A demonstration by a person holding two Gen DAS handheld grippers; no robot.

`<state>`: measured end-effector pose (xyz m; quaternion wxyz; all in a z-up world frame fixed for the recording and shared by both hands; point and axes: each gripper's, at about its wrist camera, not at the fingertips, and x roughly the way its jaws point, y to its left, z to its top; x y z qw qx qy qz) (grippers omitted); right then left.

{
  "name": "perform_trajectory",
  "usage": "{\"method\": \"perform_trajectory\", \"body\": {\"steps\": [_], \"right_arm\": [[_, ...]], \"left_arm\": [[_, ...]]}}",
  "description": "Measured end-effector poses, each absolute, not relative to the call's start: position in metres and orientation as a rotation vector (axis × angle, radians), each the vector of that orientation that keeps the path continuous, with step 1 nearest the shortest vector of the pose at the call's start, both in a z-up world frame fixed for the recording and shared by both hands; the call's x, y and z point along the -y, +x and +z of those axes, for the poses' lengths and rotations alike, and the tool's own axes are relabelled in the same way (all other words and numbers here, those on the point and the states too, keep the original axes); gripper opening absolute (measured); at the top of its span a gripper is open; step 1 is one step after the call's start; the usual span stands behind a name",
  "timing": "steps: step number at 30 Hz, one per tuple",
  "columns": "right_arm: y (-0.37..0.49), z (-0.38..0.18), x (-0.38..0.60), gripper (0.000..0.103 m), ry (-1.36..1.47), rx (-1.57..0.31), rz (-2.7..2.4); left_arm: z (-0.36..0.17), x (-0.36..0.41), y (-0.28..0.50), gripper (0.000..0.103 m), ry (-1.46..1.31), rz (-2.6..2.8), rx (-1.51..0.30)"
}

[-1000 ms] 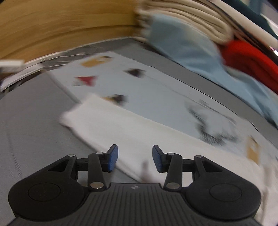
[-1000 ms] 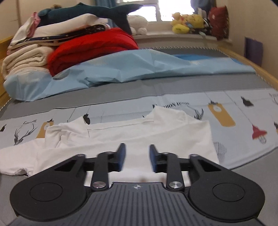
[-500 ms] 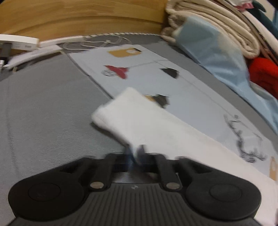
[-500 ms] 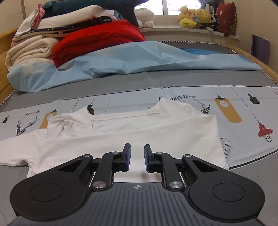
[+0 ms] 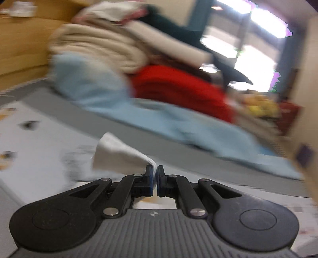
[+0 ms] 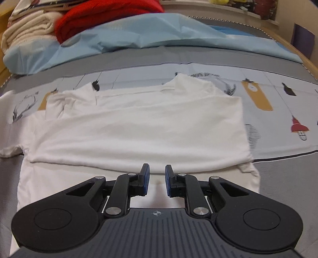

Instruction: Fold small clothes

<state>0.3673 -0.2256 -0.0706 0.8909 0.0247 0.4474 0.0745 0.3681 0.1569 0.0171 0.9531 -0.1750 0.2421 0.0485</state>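
Observation:
A small white shirt (image 6: 139, 127) lies spread on the bed, its right side folded over the middle. My left gripper (image 5: 155, 171) is shut on a white sleeve (image 5: 117, 154) of the shirt and holds it lifted above the bed; this view is blurred. My right gripper (image 6: 157, 174) hovers over the shirt's near hem with its jaws a little apart and nothing between them.
The bed has a grey and pale blue printed sheet (image 6: 278, 111). A light blue cover (image 6: 151, 33), a red blanket (image 6: 103, 17) and a cream blanket (image 6: 25, 31) are piled at the far side. A wooden bed rail (image 6: 310, 65) runs at the right.
My left gripper shut on the sleeve, then lifted and swung it toward the right. My right gripper narrowed its jaws and dropped closer to the shirt's hem.

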Motion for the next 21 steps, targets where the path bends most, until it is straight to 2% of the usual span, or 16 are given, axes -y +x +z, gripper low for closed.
{"method": "perform_trajectory", "body": {"steps": [6,8,10,14,19,21], "right_arm": [[0.365,-0.067,0.263,0.017,0.089,-0.923,0.083],[0.365,-0.067,0.275,0.017,0.097,-0.927,0.052],[0.366,-0.068,0.289,0.017,0.124,-0.932,0.014],[0.369,-0.068,0.312,0.017,0.216,-0.936,-0.045],[0.370,-0.064,0.318,0.017,0.299,-0.887,-0.027],[0.372,-0.065,0.318,0.017,0.333,-0.877,-0.015]], "left_arm": [[0.023,0.013,0.383,0.004,-0.421,-0.289,-0.561],[0.012,0.063,0.386,0.009,-0.384,-0.395,-0.660],[0.007,0.090,0.382,0.023,-0.341,-0.409,-0.698],[0.018,0.080,0.377,0.023,-0.417,-0.377,-0.722],[0.044,0.006,0.368,0.024,-0.548,-0.179,-0.670],[0.033,-0.021,0.360,0.024,-0.620,-0.109,-0.642]]}}
